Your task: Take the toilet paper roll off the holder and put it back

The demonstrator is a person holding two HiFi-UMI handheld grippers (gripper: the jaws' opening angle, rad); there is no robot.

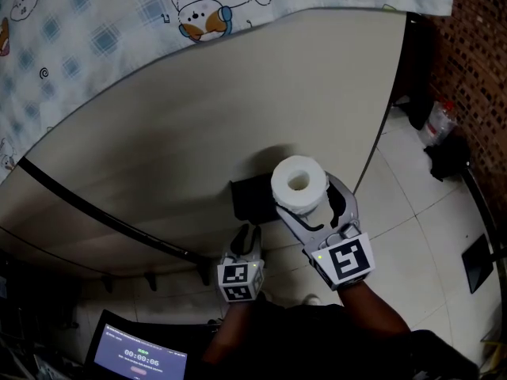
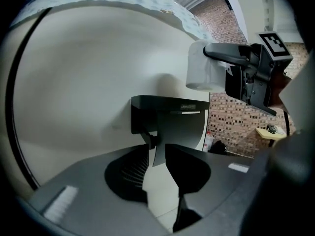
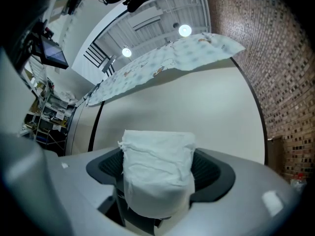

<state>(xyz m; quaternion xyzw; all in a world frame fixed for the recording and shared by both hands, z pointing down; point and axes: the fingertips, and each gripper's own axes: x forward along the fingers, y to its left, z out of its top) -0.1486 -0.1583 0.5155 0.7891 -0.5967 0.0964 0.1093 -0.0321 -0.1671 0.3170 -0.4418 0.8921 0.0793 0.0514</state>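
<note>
The cream wall panel (image 1: 238, 93) fills most of what is in front of me, with a cartoon-print cloth (image 1: 119, 14) draped over its far edge. A brick wall (image 1: 483, 54) stands off to the right, above the pale tiled floor (image 1: 428, 196). At the near left a small screen (image 1: 139, 359) glows. My right gripper (image 1: 309, 204) is the bigger shape in the middle. Its jaws stand fairly wide and are clamped on the toilet paper roll (image 1: 299, 184), with a pad pressing each side of the soft, slightly ragged paper. The roll sits upright between them with its core hole facing up, off the holder (image 1: 252, 198) and just to its right. From my left gripper view it hangs up and to the right of the holder, apart from it. The holder is a black bracket fixed to the cream panel, and nothing hangs on it. My left gripper (image 1: 245, 234) sits just on the near side of the holder, pointing at it. Its jaws are parted by a narrow gap and grip nothing. The holder's lower corner shows just past that gap, and I cannot tell whether it touches the pads.
</note>
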